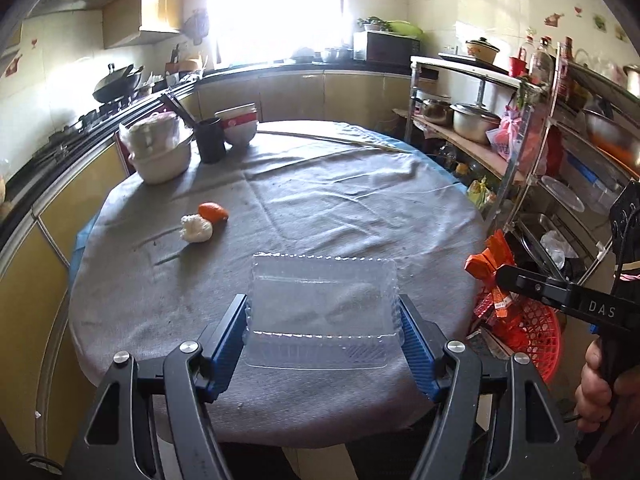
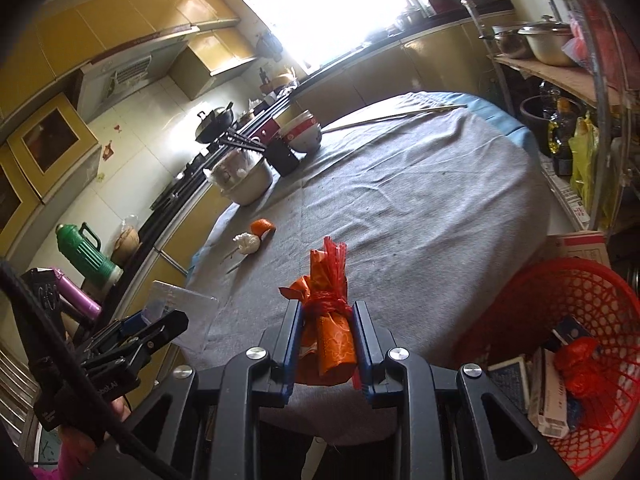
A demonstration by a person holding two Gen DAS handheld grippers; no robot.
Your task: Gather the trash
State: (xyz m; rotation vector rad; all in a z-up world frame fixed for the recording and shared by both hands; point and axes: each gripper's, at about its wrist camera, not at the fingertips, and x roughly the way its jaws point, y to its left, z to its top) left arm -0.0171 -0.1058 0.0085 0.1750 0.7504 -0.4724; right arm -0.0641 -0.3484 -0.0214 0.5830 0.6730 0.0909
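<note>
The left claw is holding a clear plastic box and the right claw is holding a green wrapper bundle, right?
Not quite. The left gripper does hold the clear plastic box, but the wrapper bundle in the right gripper is orange with a red tie, not green. The right wrist view shows it.

A: Kitchen interior; a bright window (image 1: pixel 276 8) floods the far wall; yellow cabinets (image 1: pixel 316 94) run beneath a dark counter (image 1: pixel 304 67); white tiled walls (image 1: pixel 472 12).

B: Centre, a round table (image 1: pixel 360 200) under grey cloth; right, a metal shelf rack (image 1: pixel 516 128); left, a stove (image 1: pixel 92 120).
</note>
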